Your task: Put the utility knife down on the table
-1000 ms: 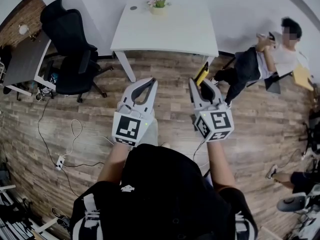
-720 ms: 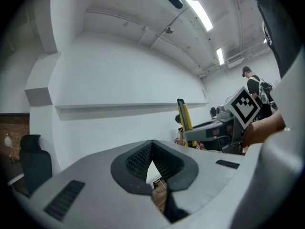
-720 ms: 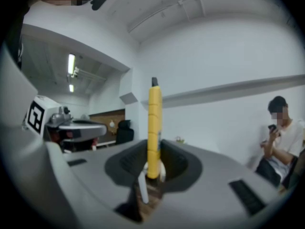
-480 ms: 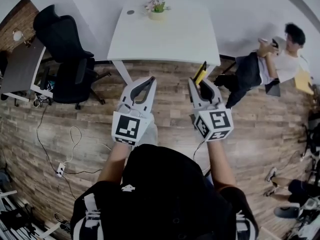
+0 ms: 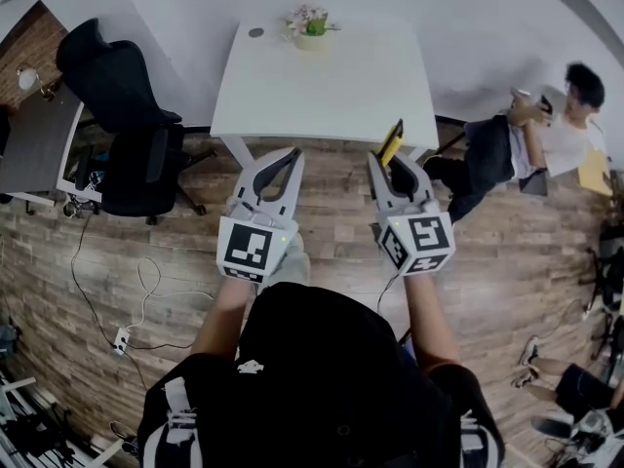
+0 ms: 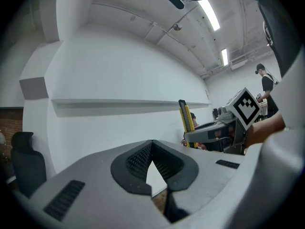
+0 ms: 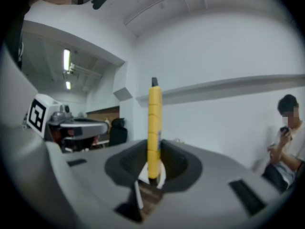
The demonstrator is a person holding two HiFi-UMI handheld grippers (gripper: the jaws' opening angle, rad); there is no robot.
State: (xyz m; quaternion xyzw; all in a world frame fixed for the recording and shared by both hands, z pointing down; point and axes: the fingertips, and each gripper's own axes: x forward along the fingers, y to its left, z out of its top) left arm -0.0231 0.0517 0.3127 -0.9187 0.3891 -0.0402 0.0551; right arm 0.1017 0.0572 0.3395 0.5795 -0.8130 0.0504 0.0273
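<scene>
A yellow utility knife (image 5: pixel 393 142) with a black tip stands upright between the jaws of my right gripper (image 5: pixel 391 166), which is shut on its lower end. In the right gripper view the knife (image 7: pixel 154 123) rises from the pads of that gripper (image 7: pixel 153 168). The white table (image 5: pixel 341 76) lies just ahead, and the knife's tip overlaps its near edge in the head view. My left gripper (image 5: pixel 294 156) is held level beside the right one, its tips together and nothing between them. In the left gripper view the left gripper (image 6: pixel 152 146) sees the knife (image 6: pixel 184 123) to its right.
A small flower pot (image 5: pixel 310 20) and a dark disc (image 5: pixel 255 32) sit at the table's far edge. A black office chair (image 5: pixel 127 115) and a dark desk (image 5: pixel 34 135) stand left. A seated person (image 5: pixel 546 130) is at the right. Cables and a power strip (image 5: pixel 121 339) lie on the wooden floor.
The table has drawn nearer and now sits just ahead of both grippers. The grippers keep their pose side by side, the knife still held upright in the right one.
</scene>
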